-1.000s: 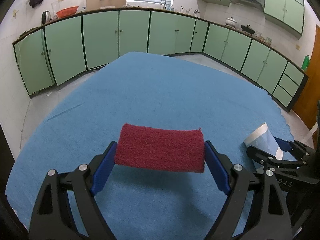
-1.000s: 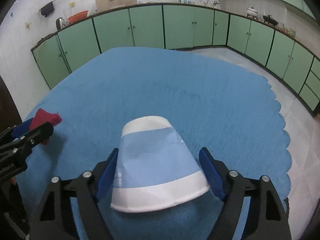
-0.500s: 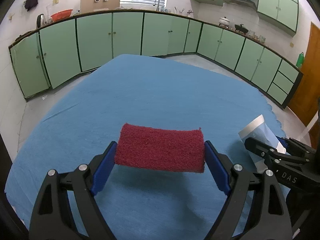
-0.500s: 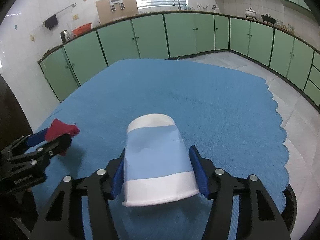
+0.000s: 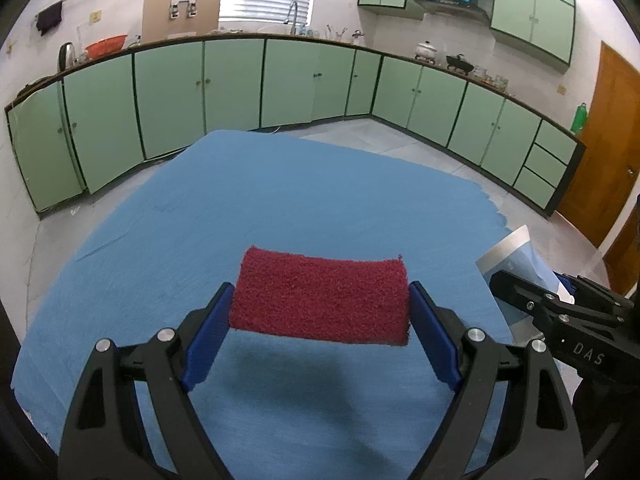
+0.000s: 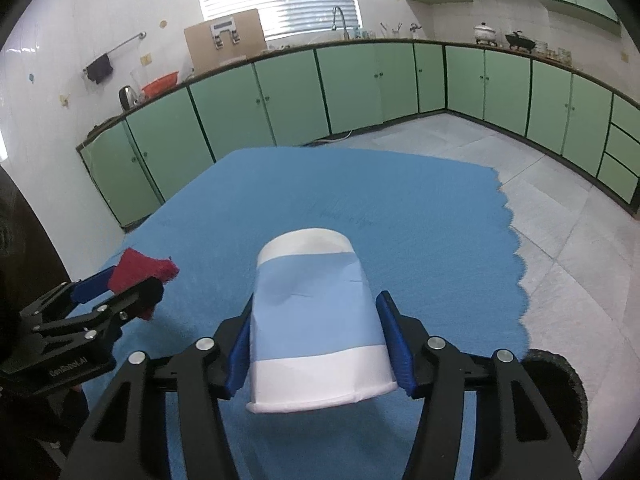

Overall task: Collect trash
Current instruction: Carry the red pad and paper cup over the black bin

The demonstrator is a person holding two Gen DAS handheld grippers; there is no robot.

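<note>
Two hand-held grippers are raised above the blue-covered surface (image 5: 304,200), each with its load clear of the cloth. Clamped between the blue fingers (image 5: 206,344) of the left hand-held gripper (image 5: 320,334) is a red sponge (image 5: 320,298), gripped by its two short ends and lying flat across the gap, with its shadow on the cloth at 6 o'clock below it. From the right wrist view the same sponge (image 6: 138,266) and its gripper (image 6: 120,284) appear at 9 o'clock. The right hand-held gripper (image 6: 316,354) has its fingers pressed against the sides of a blue and white paper cup (image 6: 318,320), which lies on its side between them, closed base pointing away toward 12 o'clock and rim toward the camera; its blue wall is dented and creased. In the left wrist view that cup (image 5: 516,256) shows at 3 o'clock, partly behind the right gripper (image 5: 536,292). A dark round bin (image 6: 560,396) sits past the cloth's scalloped edge at 4 o'clock in the right view. Green cabinets (image 5: 232,84) line the walls beyond.
</note>
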